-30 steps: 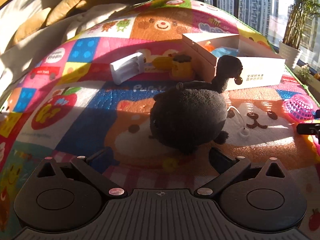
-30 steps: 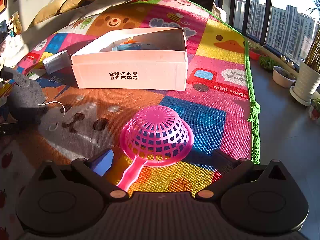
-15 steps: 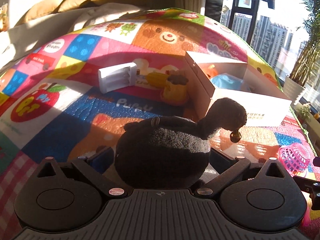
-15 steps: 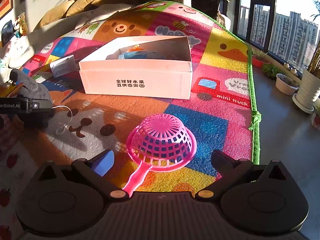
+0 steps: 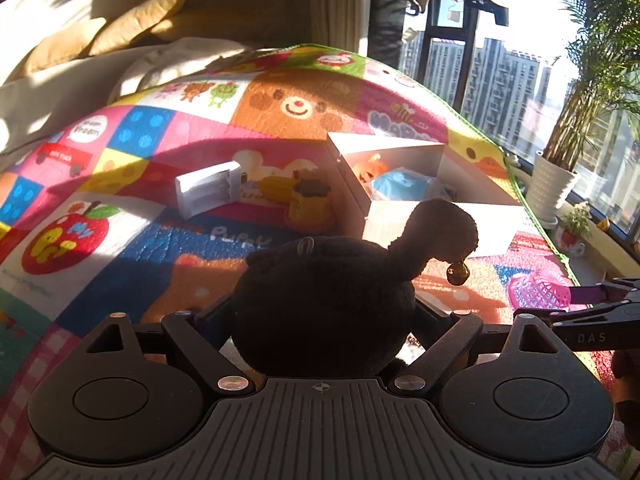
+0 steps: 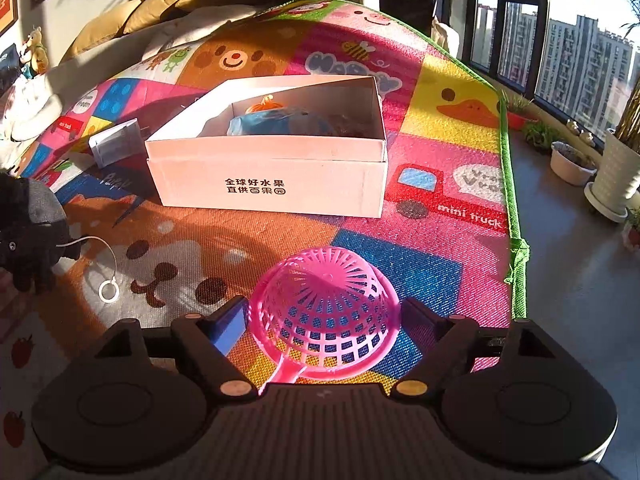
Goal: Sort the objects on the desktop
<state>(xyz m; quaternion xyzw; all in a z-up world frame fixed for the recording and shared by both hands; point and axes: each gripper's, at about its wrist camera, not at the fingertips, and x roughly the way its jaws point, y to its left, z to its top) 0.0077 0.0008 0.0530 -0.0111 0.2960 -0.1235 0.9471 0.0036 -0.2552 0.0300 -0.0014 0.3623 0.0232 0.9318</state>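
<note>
Your left gripper (image 5: 320,312) is closing around the black plush toy (image 5: 324,304); your right gripper (image 6: 324,316) is closing around the pink strainer (image 6: 324,304), pads not yet pressing.

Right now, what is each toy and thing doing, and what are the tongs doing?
Left tongs: closing around the black plush toy.
Black plush toy: between the left tongs, head toward the box.
Right tongs: closing, pink strainer between them.
Pink strainer: upside down on the mat.
White box: open, with blue and orange things inside.
Small white case: lying open on the mat.
Play mat: spread flat.
</note>
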